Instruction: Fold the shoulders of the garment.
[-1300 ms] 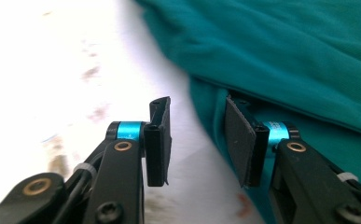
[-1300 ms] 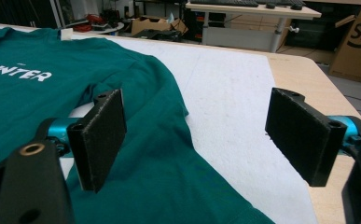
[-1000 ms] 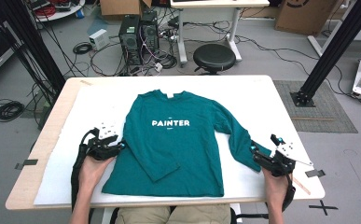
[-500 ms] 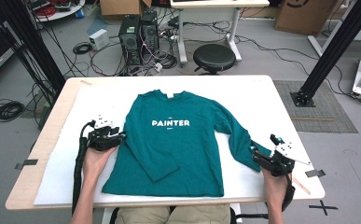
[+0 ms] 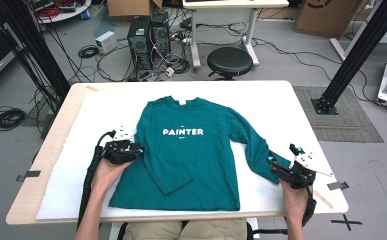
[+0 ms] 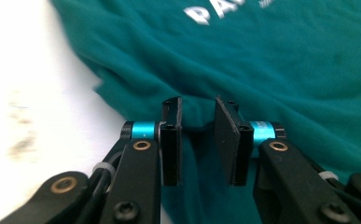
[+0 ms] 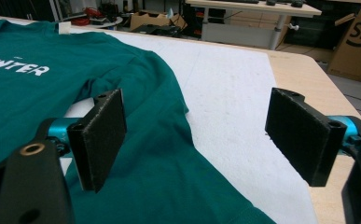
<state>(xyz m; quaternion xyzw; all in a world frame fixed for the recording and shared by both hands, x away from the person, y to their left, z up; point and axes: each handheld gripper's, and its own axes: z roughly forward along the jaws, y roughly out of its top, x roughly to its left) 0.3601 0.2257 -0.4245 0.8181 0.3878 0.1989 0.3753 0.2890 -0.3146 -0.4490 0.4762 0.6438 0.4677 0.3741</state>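
Between the left tool's [image 6: 197, 140] narrowed jaws, just closing, a fold of the teal long-sleeve shirt [image 5: 191, 150] is being pinched, likely for folding. Right tool [image 7: 201, 135] is held wide over the sleeve cuff on the bench [image 5: 281, 107].

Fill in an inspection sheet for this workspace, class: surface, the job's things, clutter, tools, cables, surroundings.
Surface: table with a white cover, wood edge showing.
Job's things: teal long-sleeved shirt printed PAINTER, lying flat, front up.
Clutter: nothing seen on the table.
Tools: left tool at the shirt's sleeve edge, jaws just closing, cloth between them, a gap remaining; right tool at the other sleeve's cuff, jaws wide open.
Cables: black cable trailing from the left tool; loose cables on the floor.
Surroundings: stool, computer towers, cardboard boxes.
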